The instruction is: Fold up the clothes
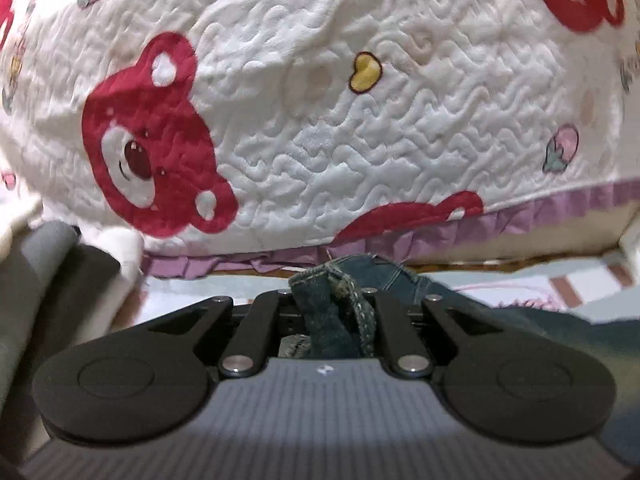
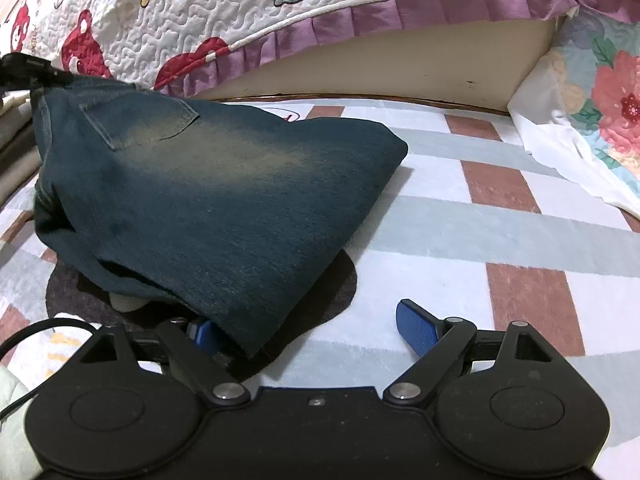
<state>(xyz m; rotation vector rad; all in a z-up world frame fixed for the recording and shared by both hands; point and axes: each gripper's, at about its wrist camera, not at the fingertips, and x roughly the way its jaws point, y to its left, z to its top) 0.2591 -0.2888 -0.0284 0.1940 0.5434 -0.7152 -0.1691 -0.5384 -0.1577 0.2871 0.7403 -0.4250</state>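
A pair of dark blue jeans [image 2: 208,192] lies folded over on a striped bed sheet [image 2: 500,240]. A back pocket faces up. My left gripper [image 1: 332,308] is shut on the jeans' waistband and belt loop [image 1: 352,300]; it shows as a black tip at the far left of the right wrist view [image 2: 28,70], lifting that corner. My right gripper [image 2: 308,332] is open at the near edge of the jeans. Its left blue pad [image 2: 206,332] is tucked under the denim's corner; its right blue pad [image 2: 416,326] is clear of the cloth.
A white quilt with red bears and a purple ruffle [image 1: 320,100] hangs over a beige bed frame [image 2: 380,68] behind the jeans. A floral pillow [image 2: 600,92] lies at the right. A dark round patch [image 2: 328,292] shows under the jeans. Folded grey cloth [image 1: 44,280] sits at the left.
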